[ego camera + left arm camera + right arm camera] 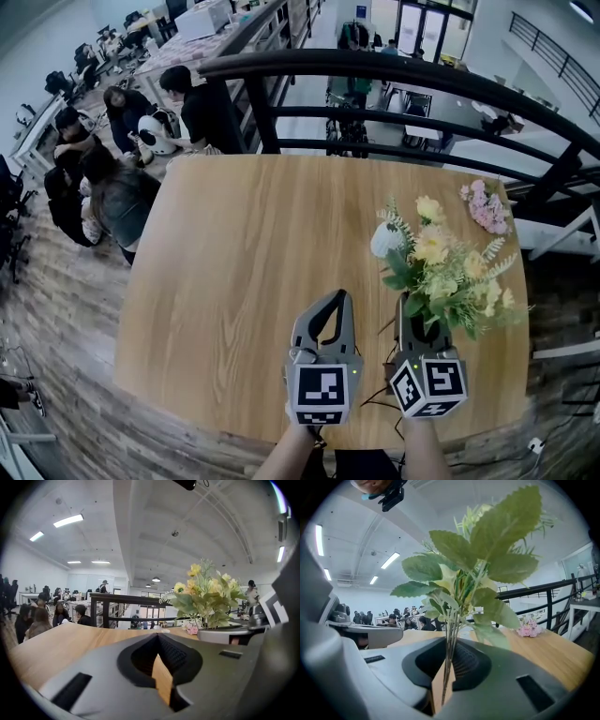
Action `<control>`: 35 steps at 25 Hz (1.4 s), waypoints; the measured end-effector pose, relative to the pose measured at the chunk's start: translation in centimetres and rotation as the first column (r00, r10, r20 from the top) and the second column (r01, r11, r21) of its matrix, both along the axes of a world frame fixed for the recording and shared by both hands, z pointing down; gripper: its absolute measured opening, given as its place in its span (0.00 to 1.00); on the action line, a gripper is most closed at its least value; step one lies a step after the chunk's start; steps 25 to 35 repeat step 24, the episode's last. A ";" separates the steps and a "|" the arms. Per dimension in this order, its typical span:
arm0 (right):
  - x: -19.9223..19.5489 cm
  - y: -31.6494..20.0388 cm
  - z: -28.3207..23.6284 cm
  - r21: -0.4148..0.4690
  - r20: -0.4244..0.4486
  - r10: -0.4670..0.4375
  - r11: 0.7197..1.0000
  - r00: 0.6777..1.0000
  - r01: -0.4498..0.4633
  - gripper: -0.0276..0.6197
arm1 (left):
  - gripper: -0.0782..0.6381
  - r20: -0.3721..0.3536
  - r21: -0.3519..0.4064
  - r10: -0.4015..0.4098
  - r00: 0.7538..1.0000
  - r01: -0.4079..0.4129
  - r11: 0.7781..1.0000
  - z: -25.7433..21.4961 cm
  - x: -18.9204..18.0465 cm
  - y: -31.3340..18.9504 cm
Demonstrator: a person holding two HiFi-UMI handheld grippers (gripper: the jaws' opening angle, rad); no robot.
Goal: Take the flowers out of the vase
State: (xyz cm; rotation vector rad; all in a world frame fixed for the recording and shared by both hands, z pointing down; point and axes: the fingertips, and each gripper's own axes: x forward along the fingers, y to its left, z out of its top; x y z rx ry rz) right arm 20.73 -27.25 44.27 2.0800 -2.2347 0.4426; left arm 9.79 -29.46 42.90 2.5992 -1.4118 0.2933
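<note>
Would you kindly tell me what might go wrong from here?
The right tongs pinch only the thin green stems of the leafy yellow-and-white flower bunch, so the top-heavy bunch might tilt or slip out. The small pink flower sprig lies near the wooden table's far edge by the black metal railing; a sweep could push it off.

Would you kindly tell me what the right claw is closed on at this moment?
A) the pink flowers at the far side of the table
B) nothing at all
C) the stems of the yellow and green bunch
C: in the right gripper view the thin green stems run down between the pads of the right claw, while the pink flowers lie apart on the table.
</note>
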 end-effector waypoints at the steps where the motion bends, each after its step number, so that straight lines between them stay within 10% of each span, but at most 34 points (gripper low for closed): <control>1: 0.1 0.1 0.0 0.000 0.000 0.002 1.000 1.000 -0.002 0.10 | 0.15 0.001 0.000 0.001 1.000 -0.001 1.000 0.0 0.1 0.1; 35: 0.6 1.4 0.4 -0.006 0.001 0.008 1.000 1.000 -0.008 0.10 | 0.15 0.001 0.001 -0.007 1.000 0.007 1.000 0.1 0.3 1.0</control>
